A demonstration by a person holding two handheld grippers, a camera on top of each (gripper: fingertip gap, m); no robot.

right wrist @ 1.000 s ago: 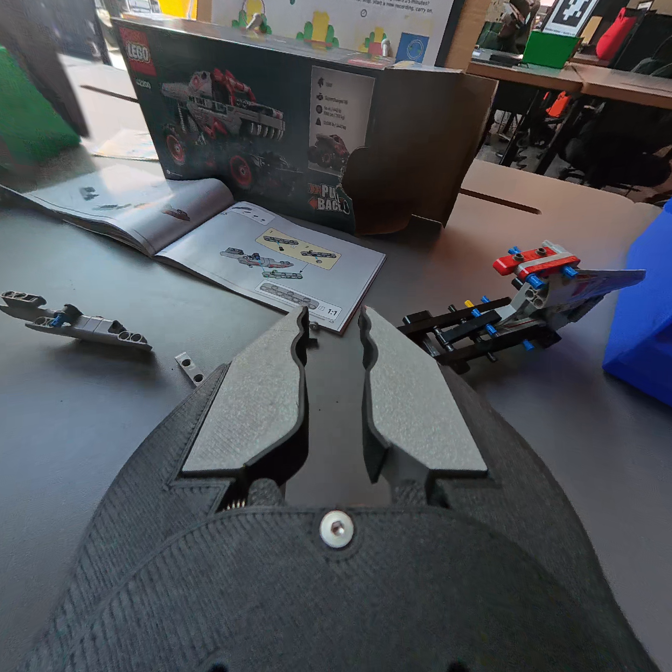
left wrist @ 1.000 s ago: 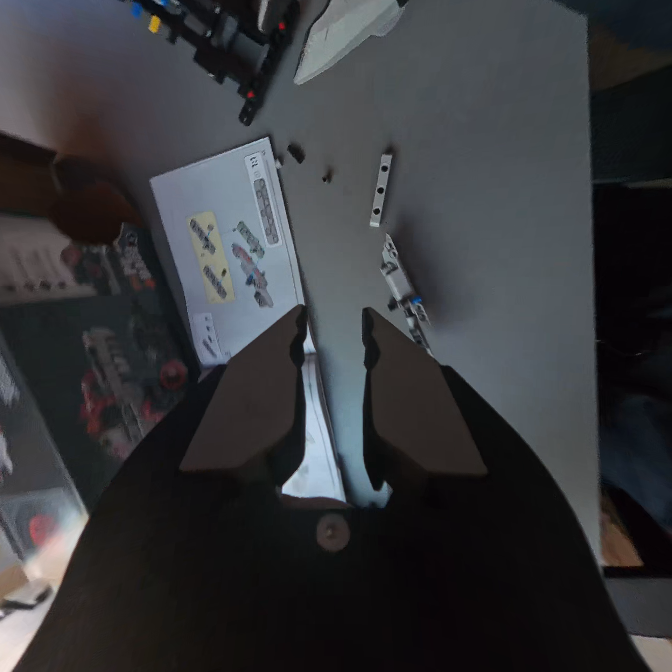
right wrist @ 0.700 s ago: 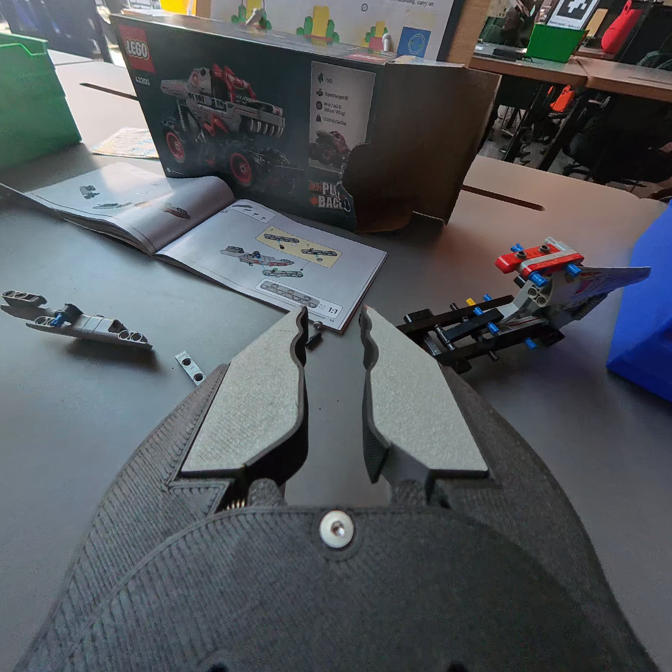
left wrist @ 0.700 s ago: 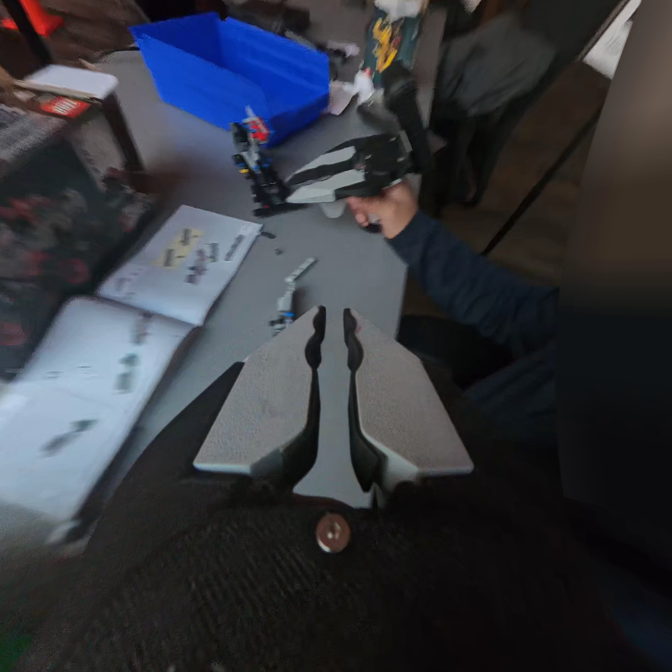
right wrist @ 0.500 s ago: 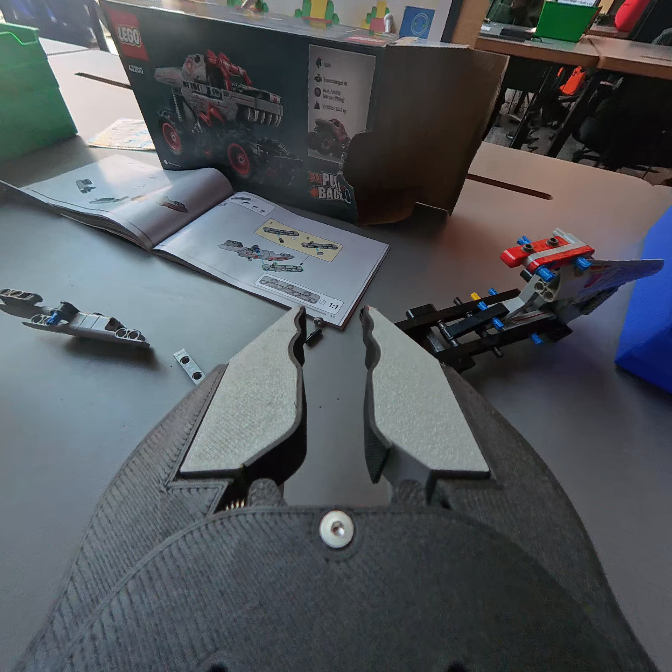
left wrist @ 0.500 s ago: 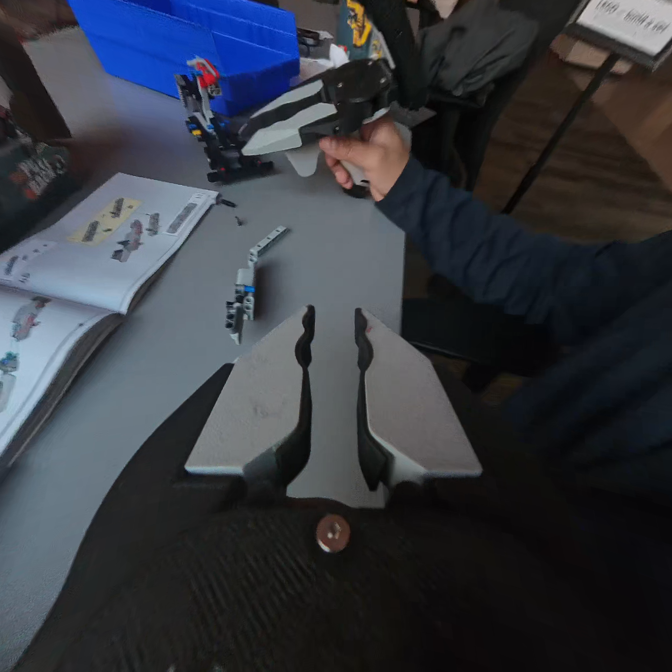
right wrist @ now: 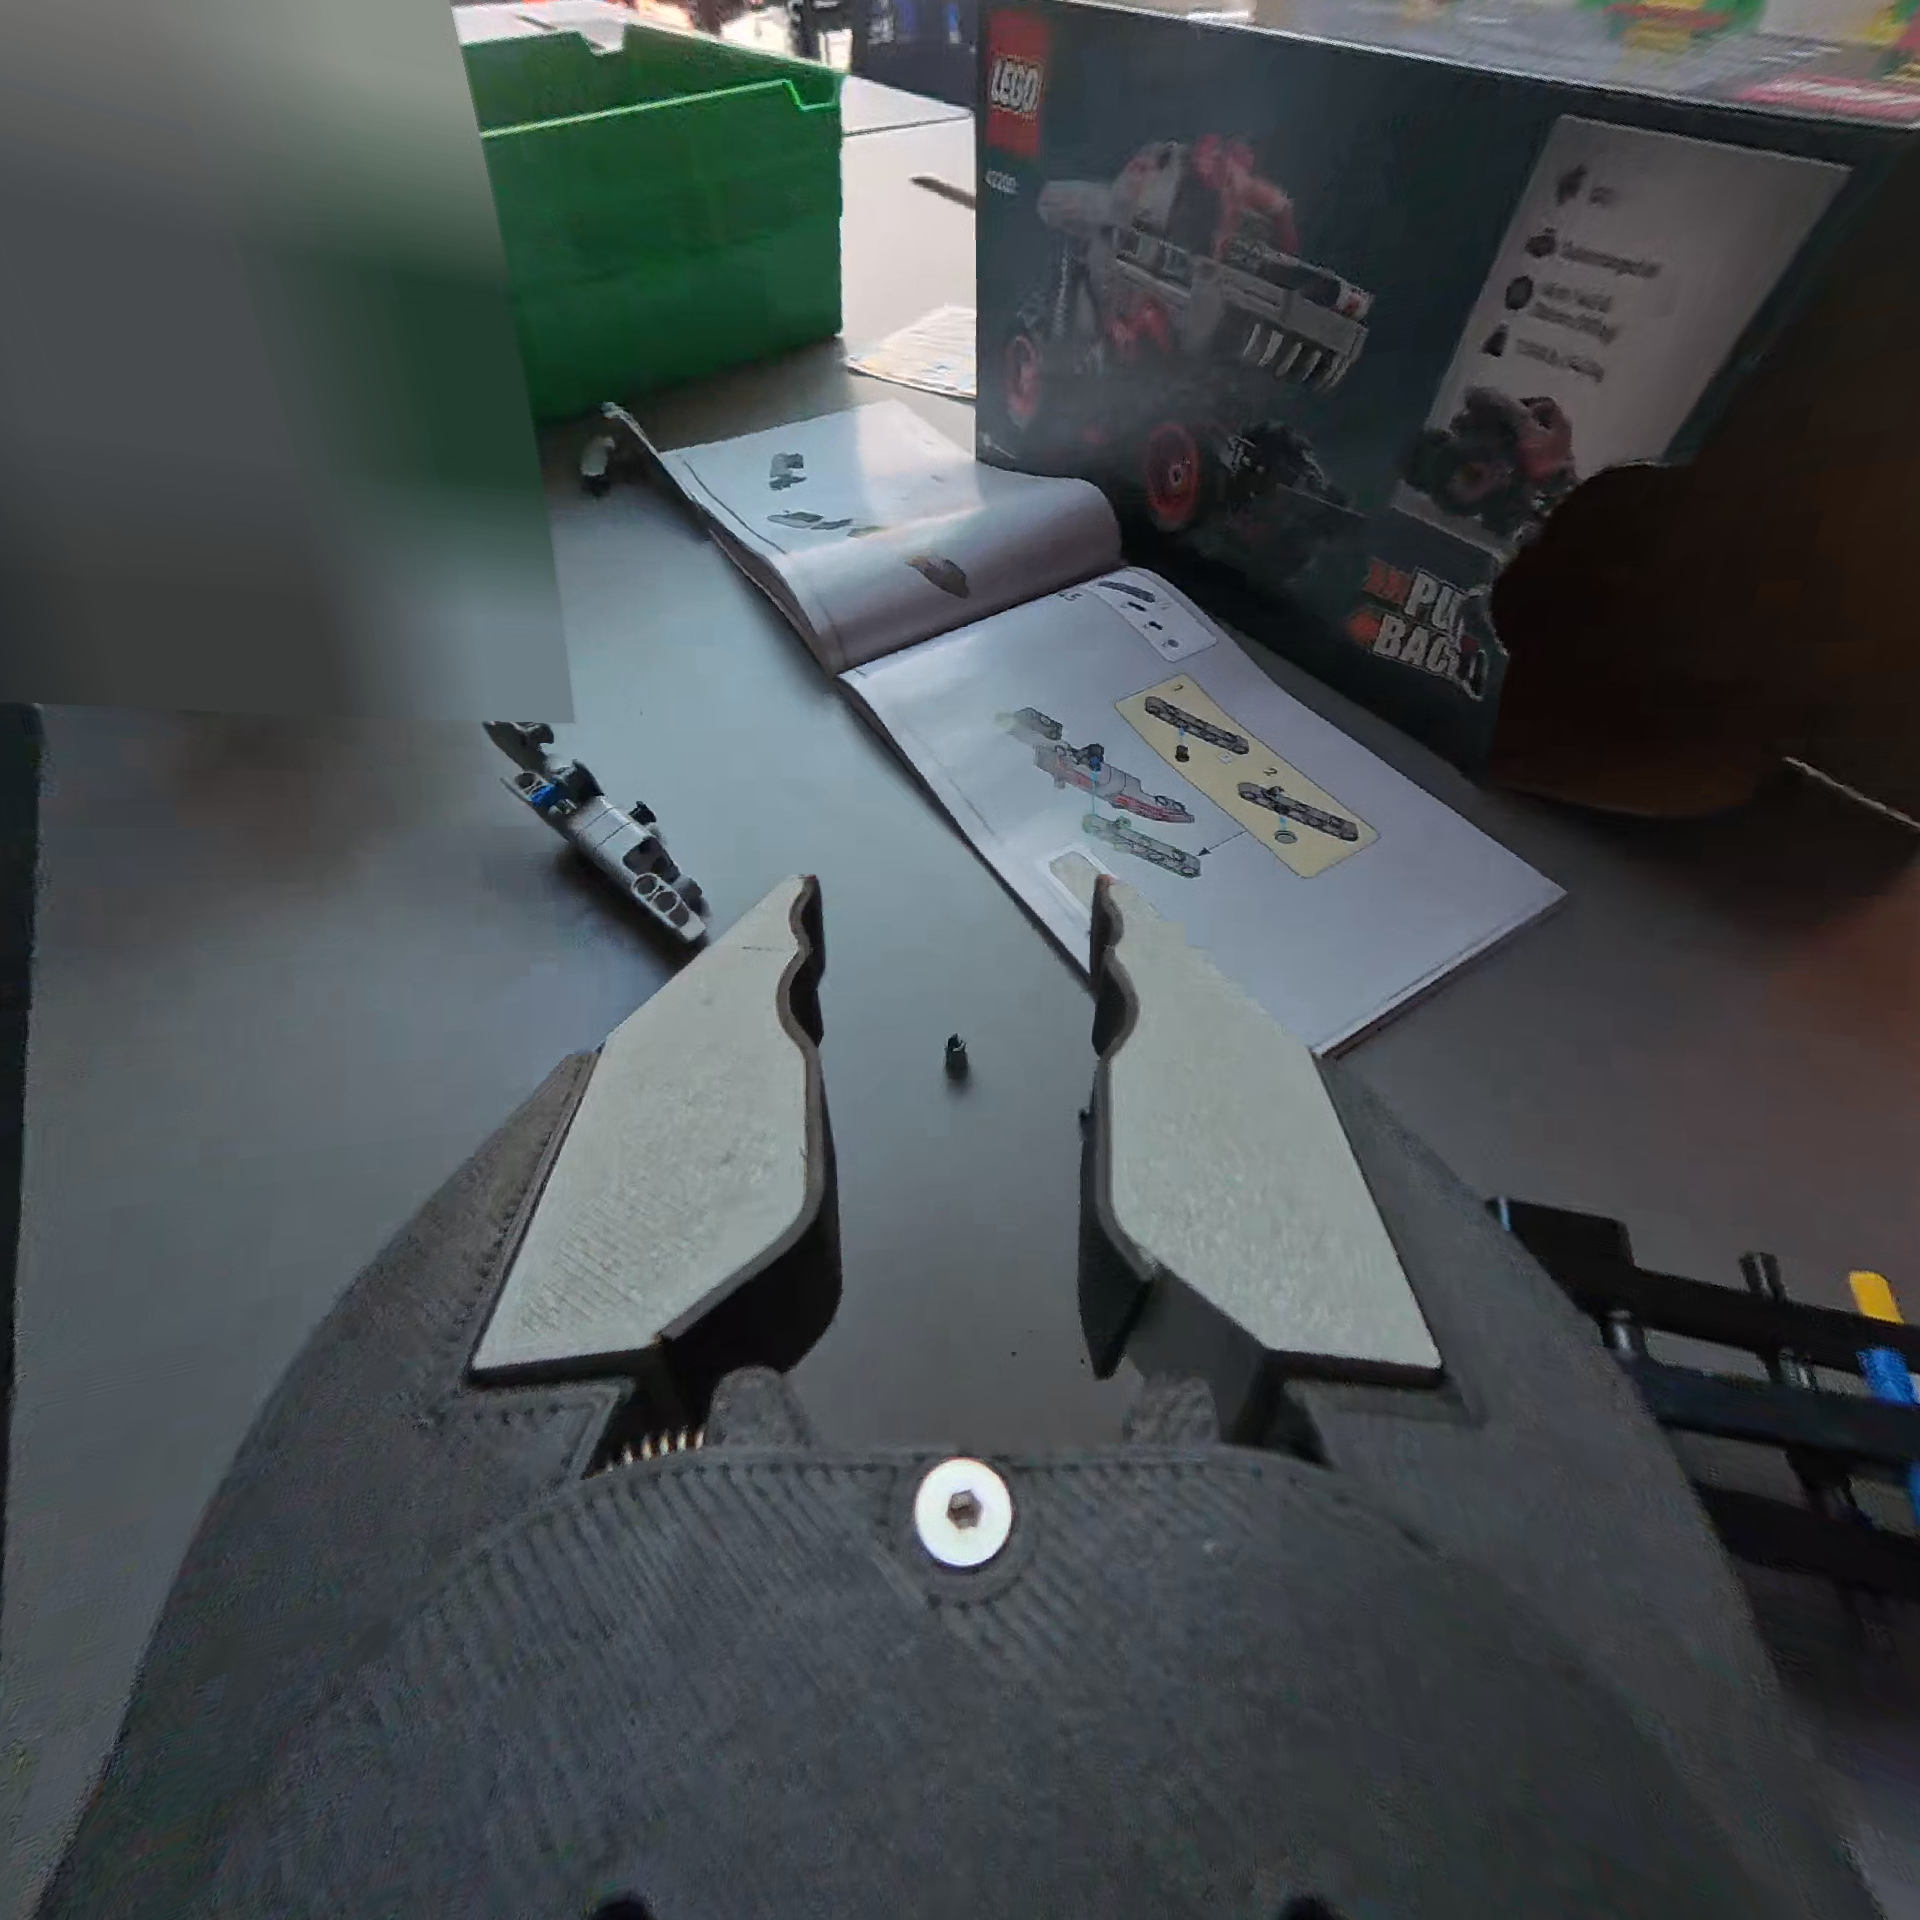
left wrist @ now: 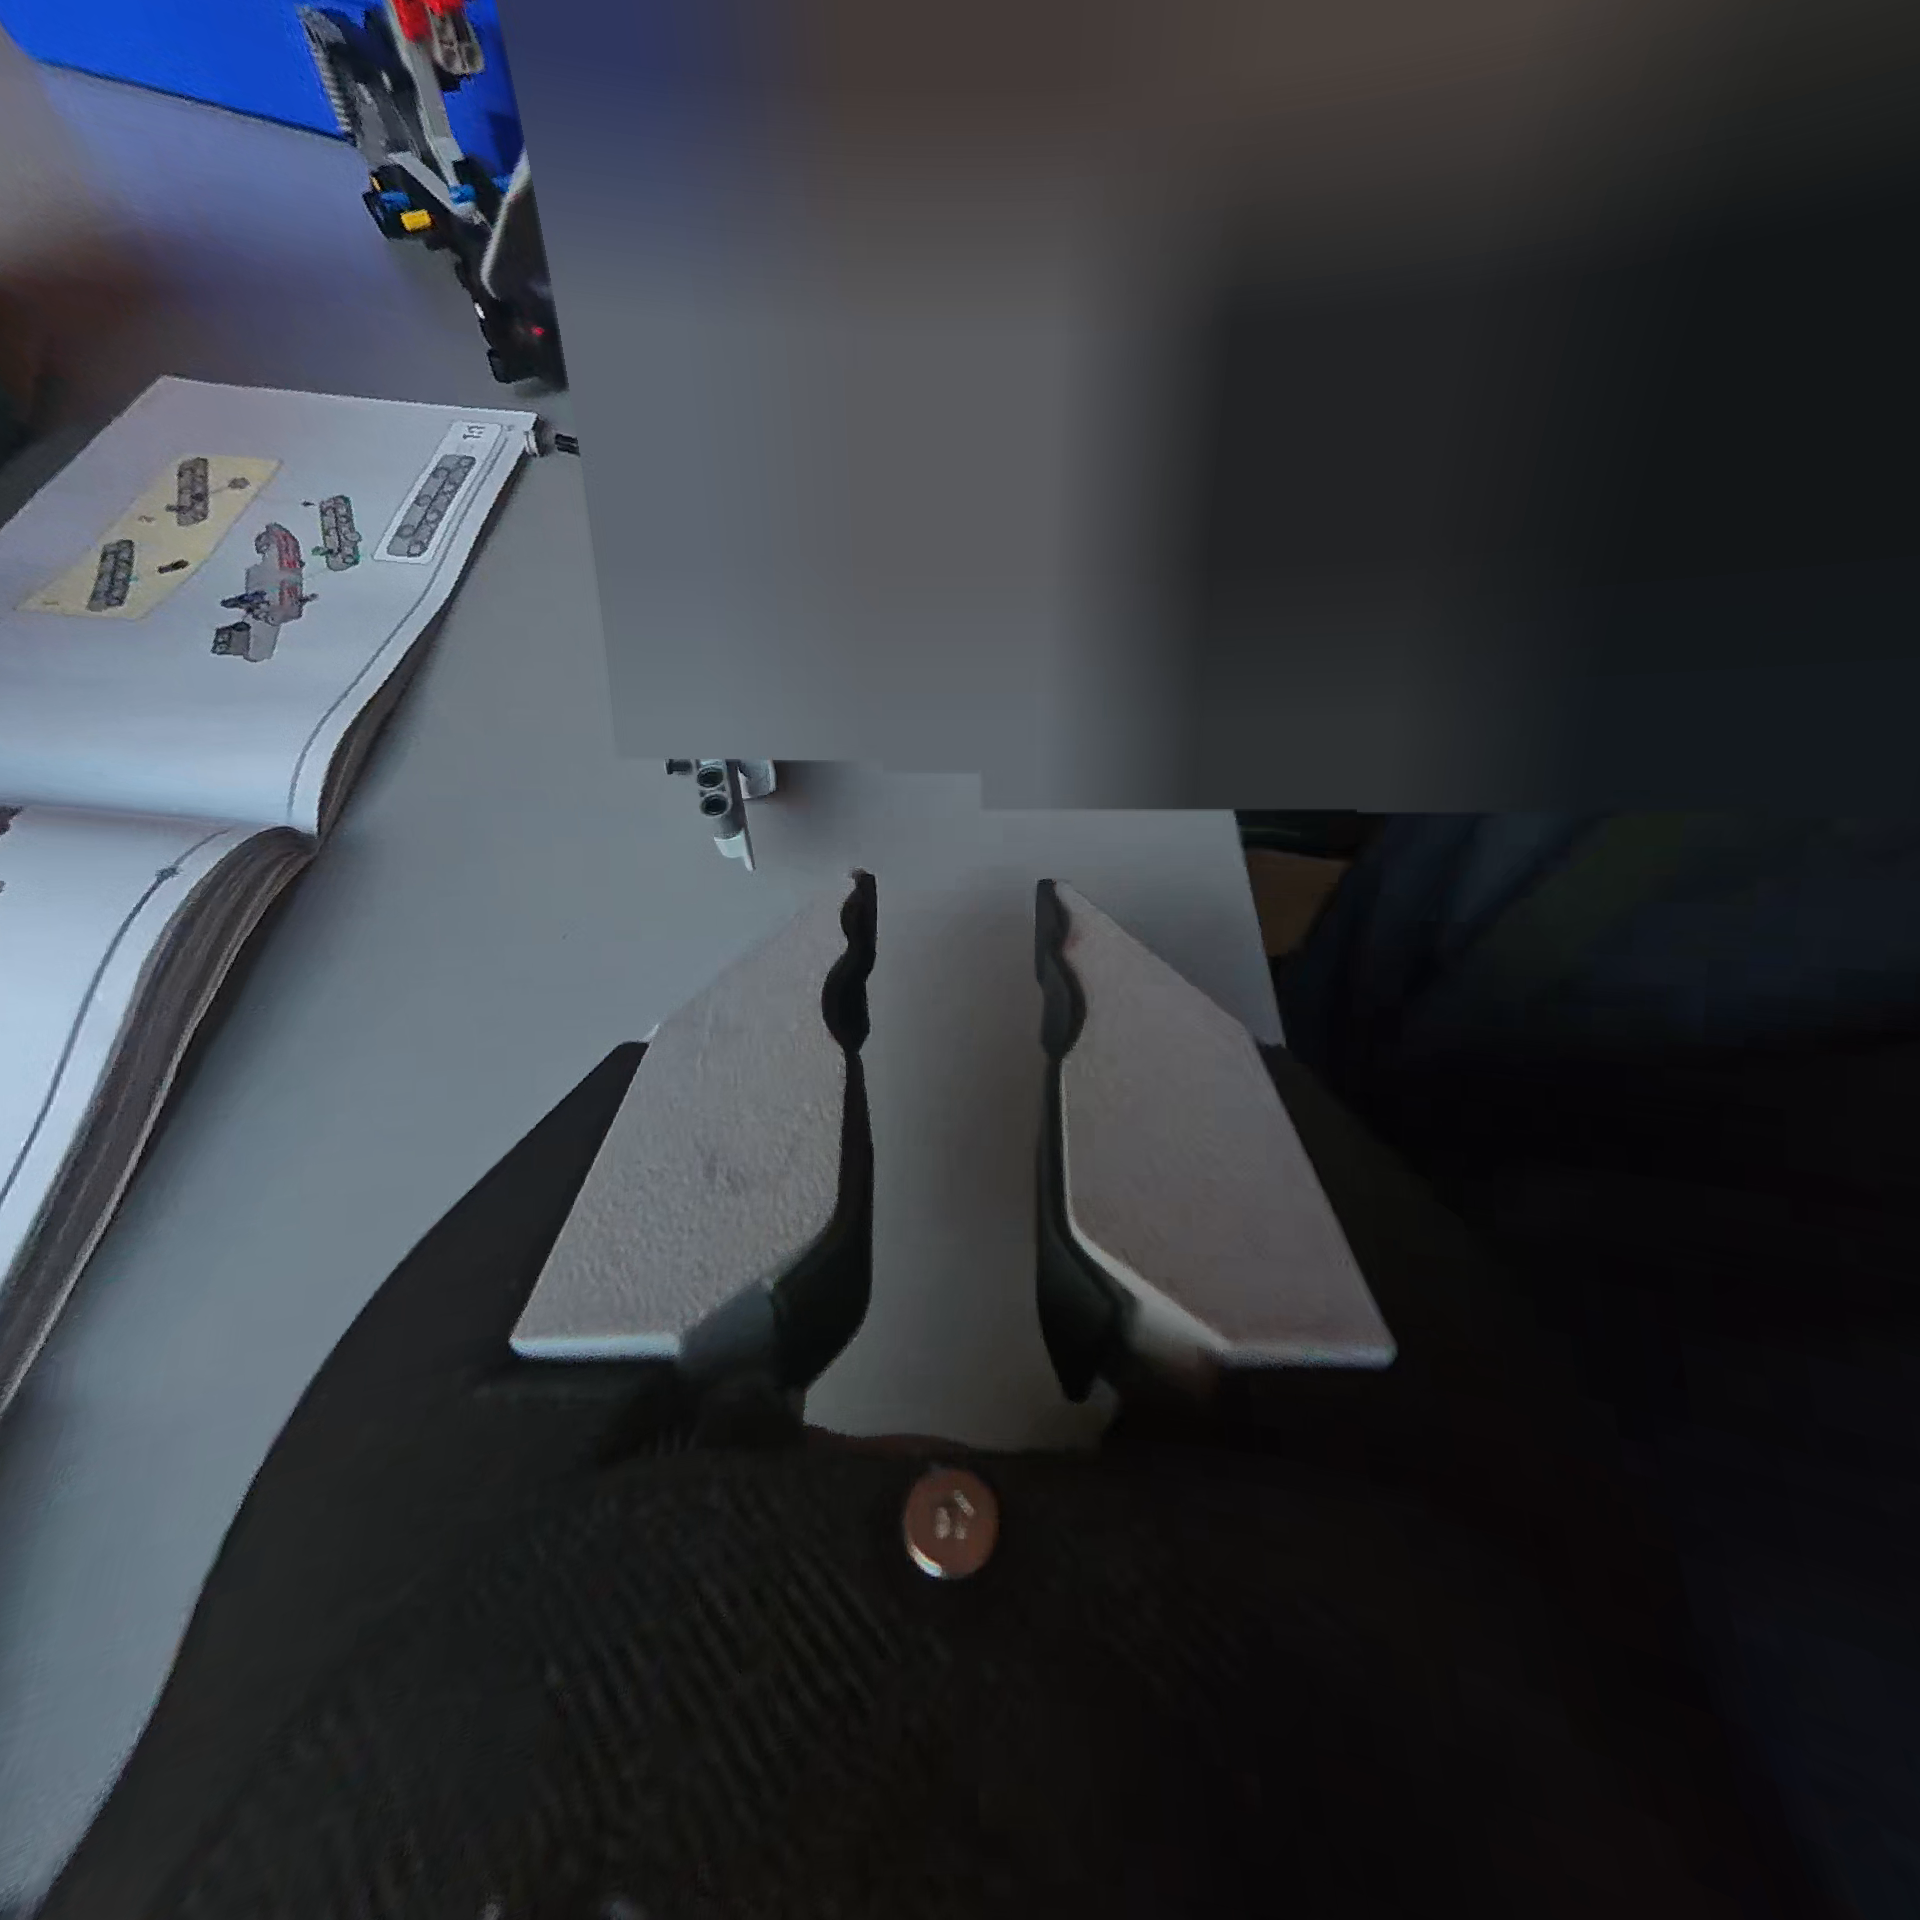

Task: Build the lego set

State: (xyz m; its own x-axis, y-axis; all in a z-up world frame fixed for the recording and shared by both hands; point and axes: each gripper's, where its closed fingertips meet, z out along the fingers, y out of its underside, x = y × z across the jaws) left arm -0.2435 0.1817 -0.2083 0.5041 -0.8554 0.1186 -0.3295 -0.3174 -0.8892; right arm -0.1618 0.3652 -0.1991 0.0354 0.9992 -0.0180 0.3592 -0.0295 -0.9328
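Observation:
My right gripper (right wrist: pixel 956 894) is open and empty, low over the grey table, with a small black pin (right wrist: pixel 956 1055) lying between its fingers. A grey lego sub-assembly (right wrist: pixel 597 821) with a blue pin lies to its left. The black lego chassis (right wrist: pixel 1766 1371) with blue and yellow pins shows at the right edge. My left gripper (left wrist: pixel 951 888) is open and empty; the end of the grey sub-assembly (left wrist: pixel 722 805) lies just ahead-left of it. The chassis (left wrist: pixel 447 187) stands far back in that view.
The open instruction booklet (right wrist: pixel 1195 790) lies ahead of the right gripper and also shows in the left wrist view (left wrist: pixel 208 582). The lego set box (right wrist: pixel 1351 343) stands behind it. A green bin (right wrist: pixel 665 218) is far left, a blue bin (left wrist: pixel 208 62) far back.
My right gripper has opened wider and swung left, so the small black pin now lies between its fingers. My left gripper has opened a little and moved closer to the grey sub-assembly.

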